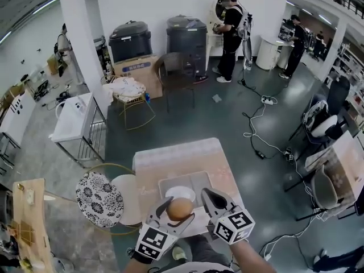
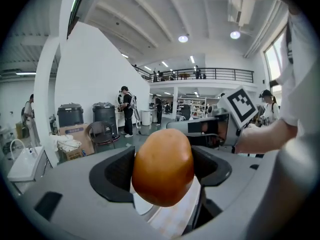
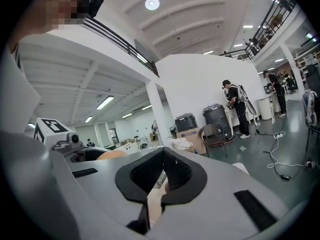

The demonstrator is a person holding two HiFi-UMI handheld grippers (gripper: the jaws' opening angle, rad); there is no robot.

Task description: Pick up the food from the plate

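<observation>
- Food [image 1: 180, 209] is what we look for first: one round, orange-brown piece (a bun or a potato, we cannot tell which), sitting between the jaws of the left gripper [image 1: 177, 206].
- In the left gripper view the dark pads press on both sides of the food [image 2: 162, 169], so we read the left gripper [image 2: 165, 156] as clamped on it.
- A slice of the white plate [image 2: 145, 205] shows under the food in that view, and we judge the piece to be raised just above the plate's near edge, not resting on it.
- From the head view the plate [image 1: 181, 191] looks bare; we see no other food on it.
- Just right of the plate, the right gripper [image 1: 209, 197] hangs idle; in its own view the right gripper [image 3: 161, 176] has its jaws drawn in to a slit, with nothing between them.
- We judge the pick-up as good as done: the grasp is made and the piece is off the plate, leaving only to carry it clear.
</observation>
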